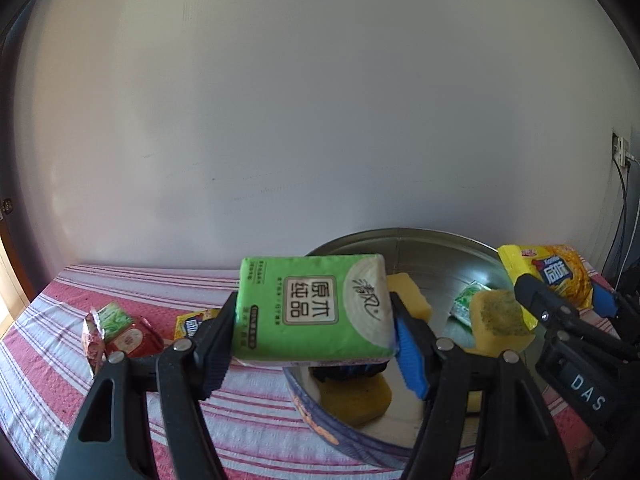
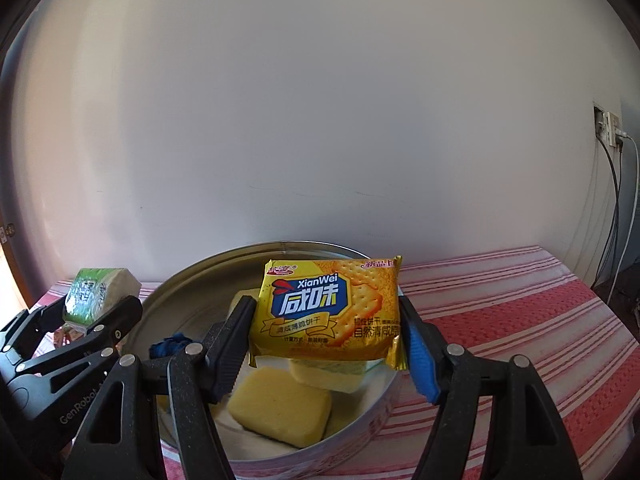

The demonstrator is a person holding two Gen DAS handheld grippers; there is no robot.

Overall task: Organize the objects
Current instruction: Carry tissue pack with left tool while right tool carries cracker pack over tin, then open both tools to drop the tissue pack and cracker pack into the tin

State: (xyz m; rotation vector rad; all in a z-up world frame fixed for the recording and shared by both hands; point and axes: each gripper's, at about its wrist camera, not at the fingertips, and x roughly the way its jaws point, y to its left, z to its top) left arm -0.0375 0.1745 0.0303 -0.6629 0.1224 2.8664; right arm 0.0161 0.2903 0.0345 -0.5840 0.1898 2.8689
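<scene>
Presently on record, 2 held items and 1 container with contents; entries follow.

Item 1: green tissue pack [image 1: 314,306], clamped across its width by the left hand-held gripper [image 1: 314,320], both pads pressed on its sides; pack lifted clear of the worktop, hanging over the near-left rim of the round metal tin [image 1: 420,240]; seen from the right wrist view at far left [image 2: 98,292], beside the tin.

Item 2: yellow cracker packet [image 2: 328,312], marked "XianWei", clamped by the right hand-held gripper [image 2: 328,320], pads tight on both side edges; packet upright, held above the tin's interior; in the left wrist view it shows at the tin's right side [image 1: 560,276].

Item 3: round metal tin, open, resting on the worktop [image 2: 520,312] under a red-and-white striped cloth; printed outer wall, shiny inner wall.

Contents of tin: yellow sponges, 1 lying flat near the front [image 2: 280,412], 1 under the cracker packet [image 2: 328,376], 1 at the back [image 1: 408,294]; 1 sponge with a green scouring face [image 1: 500,316]; small green-and-white sachet [image 1: 466,300]; dark blue crumpled item [image 2: 172,344] at the left wall, kind unclear.

Loose on the cloth, left of the tin: red-and-green snack packets [image 1: 116,328]; a second yellow packet [image 1: 192,322], partly hidden behind the left finger.

Background: plain white wall; wall socket with cables [image 2: 610,128] at right.
</scene>
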